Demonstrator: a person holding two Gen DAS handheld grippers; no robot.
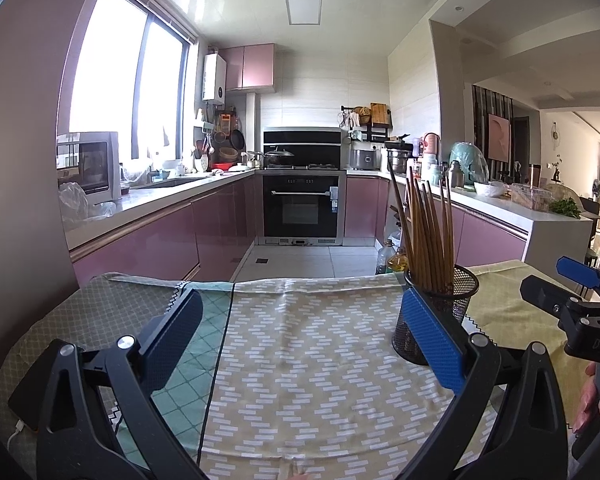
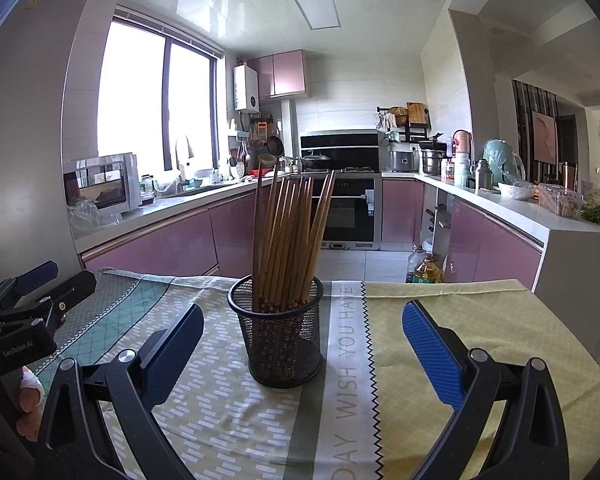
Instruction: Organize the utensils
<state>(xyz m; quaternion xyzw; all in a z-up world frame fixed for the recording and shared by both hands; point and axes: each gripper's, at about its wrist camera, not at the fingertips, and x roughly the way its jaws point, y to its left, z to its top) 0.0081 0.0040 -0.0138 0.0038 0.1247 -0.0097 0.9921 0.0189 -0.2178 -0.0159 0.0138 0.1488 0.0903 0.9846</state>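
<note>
A black mesh cup [image 2: 279, 338] stands upright on the patterned tablecloth [image 2: 220, 400] and holds several wooden chopsticks [image 2: 290, 240], tips up. My right gripper [image 2: 303, 344] is open and empty, its blue pads [image 2: 434, 356] on either side of the cup, a little short of it. In the left wrist view the cup [image 1: 440, 312] stands at the right, just behind my right pad. My left gripper [image 1: 306, 344] is open and empty over bare cloth, left of the cup. Each gripper shows at the edge of the other's view.
The table's far edge [image 1: 300, 280] drops to a tiled kitchen floor. Oil bottles [image 2: 424, 268] stand on the floor beyond the edge. Pink cabinets, counters and an oven [image 1: 303, 208] are farther back.
</note>
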